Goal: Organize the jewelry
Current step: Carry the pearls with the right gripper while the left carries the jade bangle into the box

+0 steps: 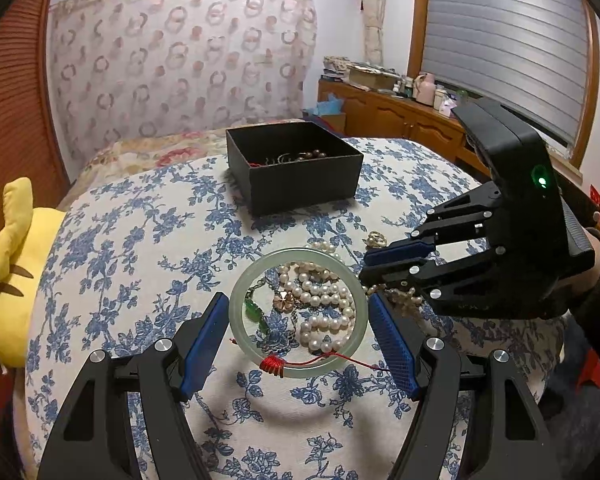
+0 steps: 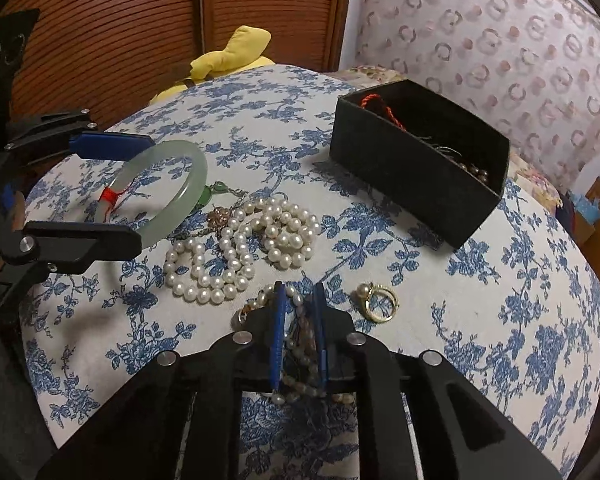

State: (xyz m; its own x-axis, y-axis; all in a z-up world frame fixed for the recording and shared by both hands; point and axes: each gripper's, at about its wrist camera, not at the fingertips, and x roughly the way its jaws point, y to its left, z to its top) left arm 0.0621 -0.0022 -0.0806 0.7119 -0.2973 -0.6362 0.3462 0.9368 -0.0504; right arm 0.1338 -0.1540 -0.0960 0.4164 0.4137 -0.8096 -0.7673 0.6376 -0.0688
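I'm working over a bed [image 1: 112,240] with a white cover printed in blue flowers, a patterned headboard [image 1: 180,60] behind it and a wooden louvred door [image 2: 140,20] off to the side. In the lower centre of the left wrist view, the pale green jade bangle [image 1: 356,316], with red thread [image 1: 274,366] wound round one spot, sits between my left gripper [image 1: 298,312]; its jaws stand wide apart on either side of the ring, and I can't tell whether the blue pads actually press on it. Through and beside the bangle lies a tangle of pearl strands [image 1: 324,300], with a green-stoned chain [image 1: 256,312] and a small rose-coloured ornament [image 1: 286,297]. In the right wrist view, at the bottom centre, my right gripper [image 2: 299,304] has its jaws nearly together, with a small beaded bracelet [image 2: 298,344] caught between them. Just to its right a gold ring [image 2: 378,302] carrying a pearl lies on the cover. Farther up, toward the upper right of that view, the open black box [image 2: 400,168] already holds a red cord [image 2: 380,106] and some dark beads [image 2: 476,170]. A yellow plush toy [image 1: 16,272] sits at the left edge of the bed.
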